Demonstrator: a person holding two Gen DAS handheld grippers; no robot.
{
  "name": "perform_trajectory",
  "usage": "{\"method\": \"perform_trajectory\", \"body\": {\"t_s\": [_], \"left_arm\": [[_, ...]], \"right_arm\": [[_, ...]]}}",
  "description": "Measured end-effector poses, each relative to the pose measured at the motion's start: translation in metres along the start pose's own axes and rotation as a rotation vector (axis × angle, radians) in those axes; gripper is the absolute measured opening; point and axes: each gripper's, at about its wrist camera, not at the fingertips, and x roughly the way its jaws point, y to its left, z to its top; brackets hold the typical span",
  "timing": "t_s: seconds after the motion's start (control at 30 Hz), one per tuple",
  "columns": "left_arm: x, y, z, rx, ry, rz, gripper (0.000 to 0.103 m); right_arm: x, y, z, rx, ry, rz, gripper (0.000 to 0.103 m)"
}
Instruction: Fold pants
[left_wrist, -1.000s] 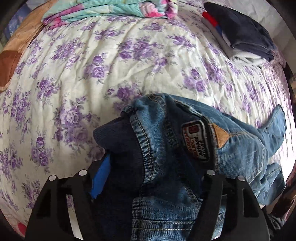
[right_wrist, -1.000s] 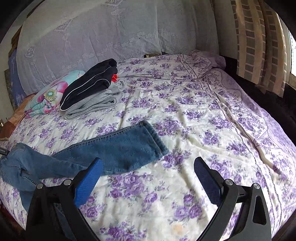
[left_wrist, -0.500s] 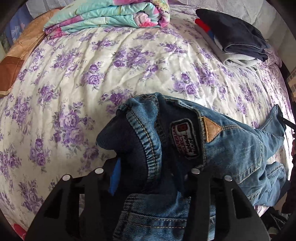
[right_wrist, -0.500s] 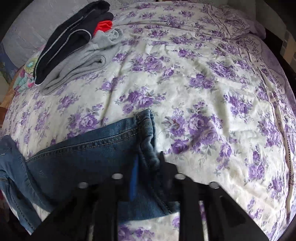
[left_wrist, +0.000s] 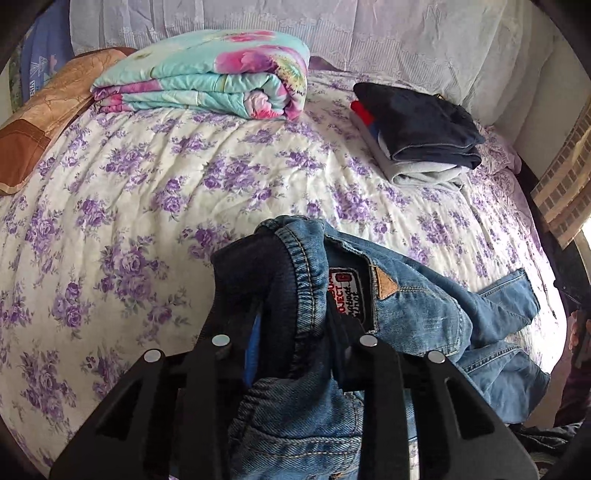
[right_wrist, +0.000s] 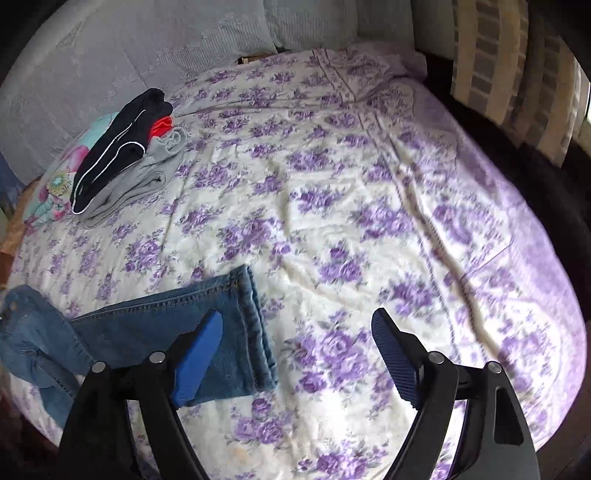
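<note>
Left tongs (left_wrist: 291, 332) clamped on the waistband of the jeans (left_wrist: 417, 314), bunching the denim and lifting it off the bed (left_wrist: 155, 192). Right tongs (right_wrist: 295, 354) spread wide, gripping nothing, hovering just above the leg hem (right_wrist: 251, 325), which lies flat on the floral cover. Rest of the jeans trailing crumpled toward the near edge of the bed.

Likely step: straightening the garment before the first fold. Best done by catching the hem square across both layers, then pulling gently away from the waistband to take out the twist.

Folded clothes stack (right_wrist: 122, 170) and folded quilt (left_wrist: 207, 74) well apart near the pillows, not in the way. Risk: loose leg sliding off the bed edge.
</note>
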Motion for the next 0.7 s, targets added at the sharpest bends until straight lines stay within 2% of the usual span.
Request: {"method": "perform_trajectory", "body": {"t_s": [0.03,0.1,0.17,0.2,0.23,0.27,0.3,0.37,0.4,0.53,0.63,0.7], "left_arm": [[0.005,0.001,-0.002,0.007,0.016,0.004,0.029],[0.011,0.0,0.0,0.025,0.03,0.007,0.031],[0.019,0.001,0.004,0.038,0.057,-0.026,0.049],[0.025,-0.001,0.007,0.043,0.073,-0.04,0.063],[0.031,-0.002,0.009,0.046,0.083,-0.033,0.067],[0.038,-0.003,0.011,0.049,0.1,-0.021,0.067],[0.045,-0.005,0.012,0.049,0.113,-0.005,0.067],[0.044,-0.007,0.014,0.041,0.093,0.021,0.048],[0.039,-0.008,0.015,0.04,0.083,0.009,0.025],[0.008,-0.012,0.01,0.036,-0.013,-0.009,0.022],[-0.012,-0.016,0.01,0.029,-0.073,-0.027,0.021],[-0.026,-0.017,0.012,0.014,-0.12,-0.044,0.02]], "right_arm": [[0.006,-0.011,-0.008,0.053,0.032,0.082,0.084],[0.023,-0.02,-0.025,0.112,0.079,0.178,0.084],[0.043,-0.02,-0.045,0.154,0.143,0.215,0.079],[0.049,-0.015,-0.051,0.148,0.14,0.216,0.078],[0.047,-0.008,-0.055,0.12,0.1,0.197,0.063],[0.045,-0.001,-0.056,0.091,0.073,0.212,0.014],[0.045,0.003,-0.056,0.084,0.083,0.251,0.013],[0.032,0.004,-0.054,0.102,0.035,0.274,0.013],[0.025,0.003,-0.053,0.123,0.023,0.316,0.013],[-0.002,-0.006,-0.041,0.269,0.014,0.577,0.013],[-0.014,-0.01,-0.029,0.349,-0.024,0.658,0.012],[-0.016,-0.009,-0.019,0.38,-0.041,0.646,0.012]]}}
